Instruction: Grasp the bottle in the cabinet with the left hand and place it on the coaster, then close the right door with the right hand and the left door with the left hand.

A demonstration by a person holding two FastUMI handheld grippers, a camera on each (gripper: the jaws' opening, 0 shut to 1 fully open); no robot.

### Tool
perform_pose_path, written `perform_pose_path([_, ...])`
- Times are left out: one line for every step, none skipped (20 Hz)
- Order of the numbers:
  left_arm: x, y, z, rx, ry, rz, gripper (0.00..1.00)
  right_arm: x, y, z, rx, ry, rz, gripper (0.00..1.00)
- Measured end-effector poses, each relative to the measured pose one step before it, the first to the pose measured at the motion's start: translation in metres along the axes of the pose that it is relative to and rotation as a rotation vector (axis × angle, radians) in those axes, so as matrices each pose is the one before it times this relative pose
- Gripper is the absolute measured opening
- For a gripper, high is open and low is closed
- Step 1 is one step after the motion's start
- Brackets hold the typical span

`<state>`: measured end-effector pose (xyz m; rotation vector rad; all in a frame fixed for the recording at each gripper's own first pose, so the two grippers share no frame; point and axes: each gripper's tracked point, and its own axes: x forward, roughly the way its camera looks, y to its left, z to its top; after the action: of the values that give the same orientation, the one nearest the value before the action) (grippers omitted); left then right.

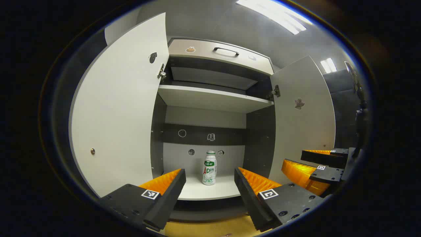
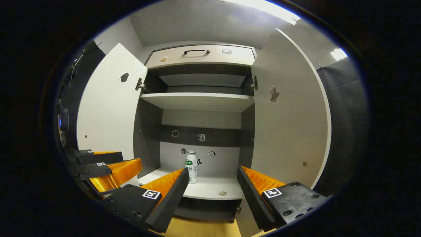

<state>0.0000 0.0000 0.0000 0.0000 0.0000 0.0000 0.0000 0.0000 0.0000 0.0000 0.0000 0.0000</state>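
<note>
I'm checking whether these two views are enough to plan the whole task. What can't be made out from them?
- The bottle label: too small to read in the left gripper view.
- The bottle's base in the right gripper view: partly covered by the right tongs.
- The stickers on the cabinet's back wall: too small to identify.
- The cabinet's upper shelf: its top surface is hidden, seen from below.

Bottle (image 2: 191, 166) base hidden (behind right gripper's fingers (image 2: 171, 192)).

bottle (image 1: 209, 168) on cabinet's lower shelf (image 1: 210, 191) | doors open either side
</note>
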Motion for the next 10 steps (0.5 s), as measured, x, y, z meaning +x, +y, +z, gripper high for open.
perform_pose_path([0.00067, -0.00044, -0.00059, 0.00326, 0.00102, -0.00260, 0.94, 0.00009, -0.00095, -0.00005, 0.00104, 0.00210, -0.00059, 0.97])
perform_pose_path([0.00043, -0.00091, 0.00016, 0.00611, 0.00295, -0.00223, 0.94, 0.00062, -0.00063, -0.00054, 0.00166, 0.00184, -0.00109, 0.97])
perform_pose_path([0.00042, -0.00137, -0.00112, 0.00583, 0.00182, -0.00049, 0.94, -0.00002, -0.00090, -0.00072, 0.00242, 0.00059, -0.00089, 0.97])
perform_pose_path([0.00050, -0.00045, -0.00076, 0.00328, 0.00172, 0.00072, 0.94, 0.00002, -0.00077, -0.00005, 0.00254, 0.00086, -0.00111, 0.97])
perform_pose_path([-0.00031, -0.00067, -0.00156, 0.00016, 0.00233, -0.00021, 0.94, -0.00029, -0.00014, -0.00046, 0.00218, 0.00031, -0.00026, 0.97])
perform_pose_path([-0.00036, -0.00095, -0.00043, -0.00326, 0.00294, -0.00032, 0.94, -0.00012, -0.00041, -0.00005, 0.00050, 0.00057, -0.00102, 0.97])
perform_pose_path([0.00055, 0.00038, -0.00078, -0.00289, 0.00222, -0.00223, 0.94, -0.00035, -0.00067, -0.00016, -0.00081, 0.00039, -0.00217, 0.97])
perform_pose_path([0.00070, 0.00021, 0.00063, -0.00170, 0.00139, -0.00040, 0.94, 0.00003, -0.00019, 0.00031, -0.00099, 0.00037, -0.00214, 0.97])
perform_pose_path([-0.00027, 0.00095, -0.00128, 0.00058, 0.00139, 0.00075, 0.94, -0.00068, -0.00038, -0.00013, -0.00023, 0.00030, -0.00169, 0.97])
perform_pose_path([-0.00059, 0.00034, -0.00040, 0.00223, 0.00109, 0.00094, 0.94, -0.00054, 0.00016, 0.00007, 0.00036, 0.00006, -0.00075, 0.97])
